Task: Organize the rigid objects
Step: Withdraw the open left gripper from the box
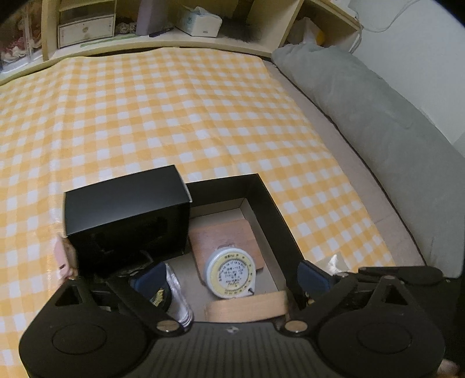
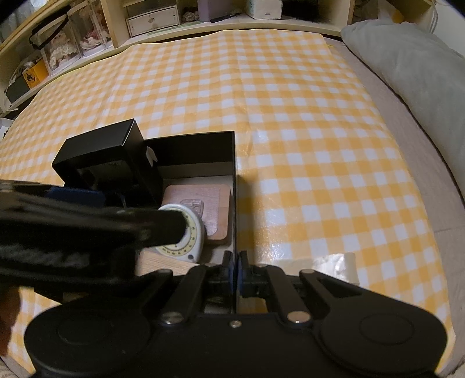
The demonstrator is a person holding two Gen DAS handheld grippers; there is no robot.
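Note:
An open black box (image 1: pixel 270 209) lies on the yellow checked cloth (image 1: pixel 145 116). Inside it a small black carton (image 1: pixel 125 221) stands at the left. A round white tape measure (image 1: pixel 231 273) rests on a wooden coaster (image 1: pixel 226 235), a wooden strip (image 1: pixel 247 308) lies at the near edge, and a silvery wrapped item (image 1: pixel 177 290) sits beside it. My left gripper (image 1: pixel 232 279) hangs open above these, its pads (image 1: pixel 148 279) touching nothing. In the right wrist view my right gripper (image 2: pixel 235 270) is shut on the box's right wall (image 2: pixel 234 186). The left gripper (image 2: pixel 87 226) hides part of the tape measure (image 2: pixel 189 235).
A grey pillow (image 1: pixel 363 101) lies along the right side. Wooden shelves at the back hold a tissue box (image 1: pixel 200 20) and small drawers (image 1: pixel 84 29). A pink thing (image 1: pixel 62 256) shows at the box's left. A clear wrapper scrap (image 2: pixel 340 267) lies on the cloth.

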